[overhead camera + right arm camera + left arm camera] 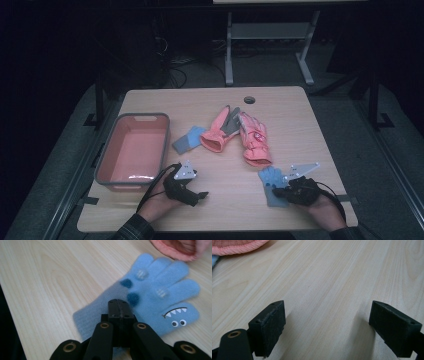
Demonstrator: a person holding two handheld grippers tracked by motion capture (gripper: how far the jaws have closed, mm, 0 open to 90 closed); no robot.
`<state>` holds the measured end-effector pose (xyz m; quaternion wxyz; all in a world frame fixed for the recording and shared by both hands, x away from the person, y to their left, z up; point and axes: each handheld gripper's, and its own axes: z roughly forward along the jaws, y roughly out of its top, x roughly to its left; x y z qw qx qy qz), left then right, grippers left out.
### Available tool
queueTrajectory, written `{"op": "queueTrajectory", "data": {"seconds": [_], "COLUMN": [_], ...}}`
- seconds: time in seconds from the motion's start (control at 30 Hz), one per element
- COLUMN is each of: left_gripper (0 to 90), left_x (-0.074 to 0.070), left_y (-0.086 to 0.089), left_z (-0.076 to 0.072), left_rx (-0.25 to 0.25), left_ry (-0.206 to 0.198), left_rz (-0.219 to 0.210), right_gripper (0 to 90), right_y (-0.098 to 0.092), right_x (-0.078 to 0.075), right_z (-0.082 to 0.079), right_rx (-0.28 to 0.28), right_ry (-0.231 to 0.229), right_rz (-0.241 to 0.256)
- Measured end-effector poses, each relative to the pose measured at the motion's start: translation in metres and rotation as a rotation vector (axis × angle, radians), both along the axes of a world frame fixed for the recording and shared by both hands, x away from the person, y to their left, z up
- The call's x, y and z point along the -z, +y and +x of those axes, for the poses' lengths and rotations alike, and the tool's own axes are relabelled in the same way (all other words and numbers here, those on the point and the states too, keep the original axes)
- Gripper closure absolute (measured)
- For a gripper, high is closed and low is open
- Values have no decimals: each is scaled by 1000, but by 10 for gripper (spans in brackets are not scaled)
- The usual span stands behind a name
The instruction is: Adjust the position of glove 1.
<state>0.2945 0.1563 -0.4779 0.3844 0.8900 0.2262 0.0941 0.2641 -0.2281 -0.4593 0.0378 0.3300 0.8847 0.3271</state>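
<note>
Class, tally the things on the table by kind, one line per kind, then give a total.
Blue gloves: 2
Pink gloves: 2
Pink basket: 1
Hand-held grippers: 2
Total: 7

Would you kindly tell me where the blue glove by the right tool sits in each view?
High view: the blue glove lies low right of centre, at the right tool.
Left gripper view: not in it.
Right gripper view: centre right, fingers up-right, its cuff under the shut jaws.
Shared landmark: the pink glove cuff beyond its fingertips.
</note>
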Motion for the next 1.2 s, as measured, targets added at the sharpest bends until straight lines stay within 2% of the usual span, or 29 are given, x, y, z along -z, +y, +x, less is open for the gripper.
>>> {"op": "queueTrajectory", "data": {"seconds": [0.33,0.53,0.57,0.63,0.73,0.8,0.83,0.87,0.9,0.93,1.07,1.2], "left_gripper": [129,129,129,129,129,130,130,130,130,130,129,129], "left_x": [0,0,0,0,0,0,0,0,0,0,0,0], "left_y": [0,0,0,0,0,0,0,0,0,0,0,-1], "left_z": [0,0,0,0,0,0,0,0,0,0,0,-1], "left_rx": [1,1,1,1,0,-3,-2,0,0,-1,-2,-14], "left_ry": [-1,-1,-1,-1,-1,0,0,0,0,0,0,7], "left_rz": [6,6,6,6,4,1,2,6,7,6,6,3], "right_gripper": [900,898,836,821,732,660,598,598,515,515,374,301], "right_y": [28,33,31,29,20,13,5,5,-4,-4,-24,-46], "right_x": [1,1,-1,-2,-6,-9,-10,-10,-10,-10,-7,0], "right_z": [-2,-2,-3,-2,0,3,7,7,11,11,19,30], "right_rx": [-81,-95,-91,-84,-45,-8,27,27,69,69,163,246], "right_ry": [-1,-12,-20,-25,-58,-76,-85,-85,-99,-99,-124,-136], "right_rz": [20,18,22,27,35,44,49,49,50,50,49,47]}}
